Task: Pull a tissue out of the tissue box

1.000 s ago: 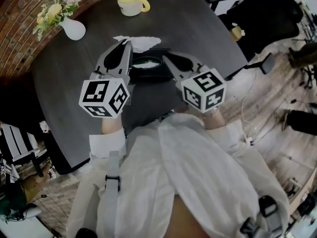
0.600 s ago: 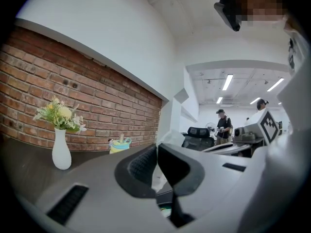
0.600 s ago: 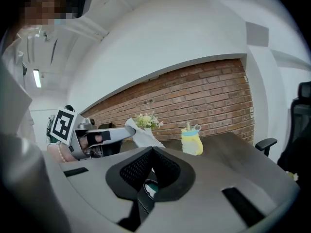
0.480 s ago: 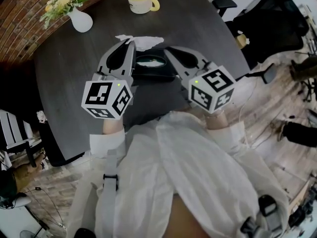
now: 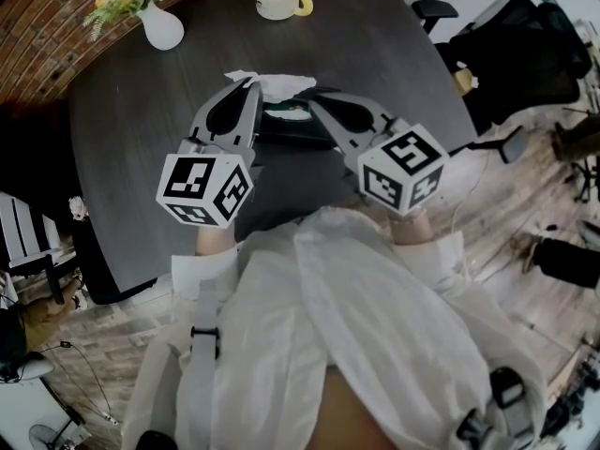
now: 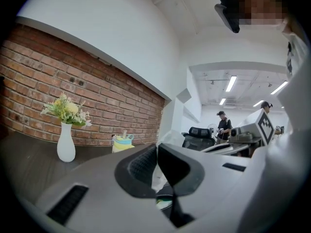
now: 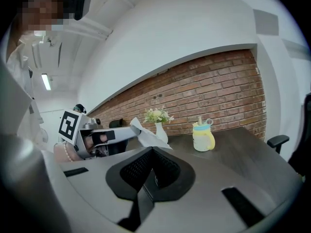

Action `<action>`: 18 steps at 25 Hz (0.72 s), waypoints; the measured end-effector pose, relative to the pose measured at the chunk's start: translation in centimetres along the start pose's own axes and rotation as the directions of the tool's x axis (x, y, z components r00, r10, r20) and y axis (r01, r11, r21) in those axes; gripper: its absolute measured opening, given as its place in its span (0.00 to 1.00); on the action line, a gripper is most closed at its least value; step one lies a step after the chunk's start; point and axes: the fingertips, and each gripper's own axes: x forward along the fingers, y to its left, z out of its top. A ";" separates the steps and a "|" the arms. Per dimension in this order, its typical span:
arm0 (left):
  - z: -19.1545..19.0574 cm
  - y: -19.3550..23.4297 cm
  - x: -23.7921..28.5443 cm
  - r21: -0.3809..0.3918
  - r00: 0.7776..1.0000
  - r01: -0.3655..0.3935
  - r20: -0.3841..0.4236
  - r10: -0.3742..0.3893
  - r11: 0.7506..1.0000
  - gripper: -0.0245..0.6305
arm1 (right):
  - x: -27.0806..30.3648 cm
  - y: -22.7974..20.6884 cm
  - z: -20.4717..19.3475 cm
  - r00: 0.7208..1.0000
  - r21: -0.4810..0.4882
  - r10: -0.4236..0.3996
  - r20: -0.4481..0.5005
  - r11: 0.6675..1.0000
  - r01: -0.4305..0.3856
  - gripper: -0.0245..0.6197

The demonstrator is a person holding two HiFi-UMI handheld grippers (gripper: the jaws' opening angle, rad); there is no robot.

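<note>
Your left gripper's fingers clench the tissue just above the tissue box on the tabletop. Your right gripper's fingers are closed, empty. Lift slowly and straight so it doesn't tear.

Soft light, bright ceiling strips, fisheye edges, left tool blurred

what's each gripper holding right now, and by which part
The left gripper is shut on the tissue, pinching it near one end; the rest sticks out free. The right gripper is shut with nothing between its jaws.
</note>
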 end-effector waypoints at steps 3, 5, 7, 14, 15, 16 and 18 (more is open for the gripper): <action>-0.2 -0.1 -0.1 0.000 1.000 0.006 -0.003 -0.006 1.000 0.05 | -0.2 0.1 -0.5 1.000 -0.005 -0.014 -0.012 1.000 0.014 0.04; -0.3 -0.2 -0.2 0.001 1.000 0.014 -0.008 -0.014 1.000 0.05 | -0.5 0.2 -0.8 1.000 -0.003 -0.024 -0.015 1.000 0.024 0.04; -0.4 -0.4 -0.1 0.003 1.000 0.026 -0.017 -0.025 1.000 0.05 | -0.7 0.1 -0.9 0.999 -0.002 -0.036 -0.019 0.999 0.036 0.04; -1.4 -0.6 0.3 0.024 0.996 0.058 -0.068 -0.056 0.998 0.05 | -0.8 -0.1 -2.0 0.998 0.028 -0.039 -0.039 0.999 0.040 0.04; -1.6 -0.6 0.3 0.028 0.996 0.059 -0.075 -0.056 0.998 0.05 | -0.8 -0.2 -2.2 0.998 0.029 -0.046 -0.041 0.998 0.047 0.04; -1.8 -0.6 0.4 0.032 0.995 0.060 -0.082 -0.057 0.998 0.05 | -0.8 -0.3 -2.3 0.997 0.030 -0.058 -0.042 0.998 0.059 0.04; -2.0 -0.6 0.4 0.034 0.994 0.061 -0.089 -0.057 0.998 0.05 | -0.8 -0.5 -2.7 0.996 0.034 -0.079 -0.046 0.996 0.081 0.04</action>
